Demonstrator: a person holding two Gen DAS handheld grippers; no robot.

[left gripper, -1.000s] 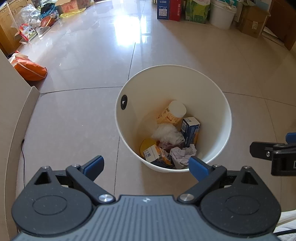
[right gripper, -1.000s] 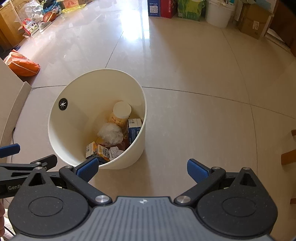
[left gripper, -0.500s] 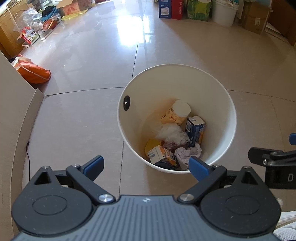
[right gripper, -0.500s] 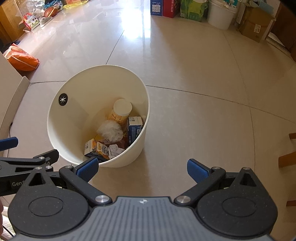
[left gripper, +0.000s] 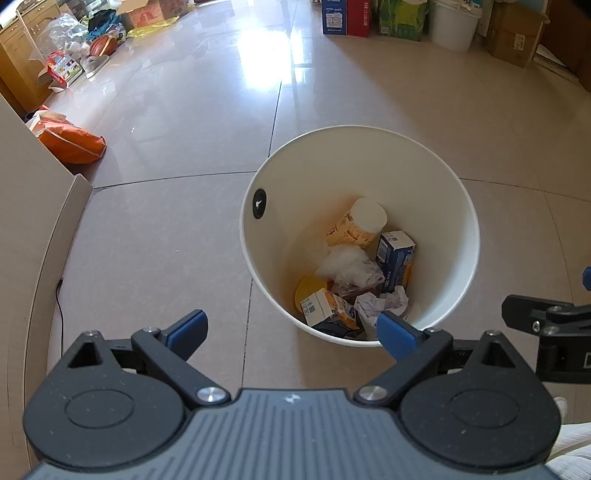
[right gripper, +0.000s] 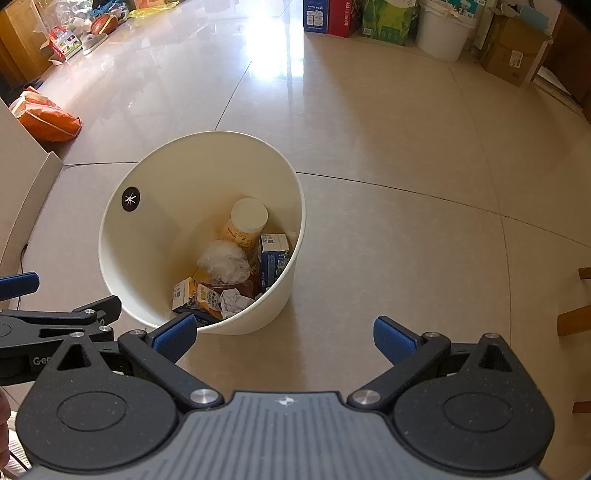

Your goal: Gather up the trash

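Observation:
A white round bin (left gripper: 439, 177) (right gripper: 207, 162) stands on the tiled floor, just ahead of both grippers. Inside lie a yellow cup with a white lid (left gripper: 358, 221) (right gripper: 245, 223), a blue carton (left gripper: 395, 254) (right gripper: 275, 258), crumpled clear plastic (left gripper: 349, 264) (right gripper: 225, 260), a small yellow-white box (left gripper: 321, 304) (right gripper: 192, 295) and crumpled paper (left gripper: 384, 301) (right gripper: 232, 301). My left gripper (left gripper: 291, 328) is open and empty, held above the bin's near rim. My right gripper (right gripper: 284, 338) is open and empty too, to the right of the bin.
An orange bag (left gripper: 70, 138) (right gripper: 46, 116) lies on the floor at the left beside a beige panel (left gripper: 33, 206). Boxes, bags and a white bucket (left gripper: 454, 24) (right gripper: 443, 29) line the far wall. Wooden furniture edges (right gripper: 576, 317) show at the right.
Both grippers have drawn back and up a little, so the bin sits slightly lower and smaller in view. Both stay open, and the trash in the bin has not moved.

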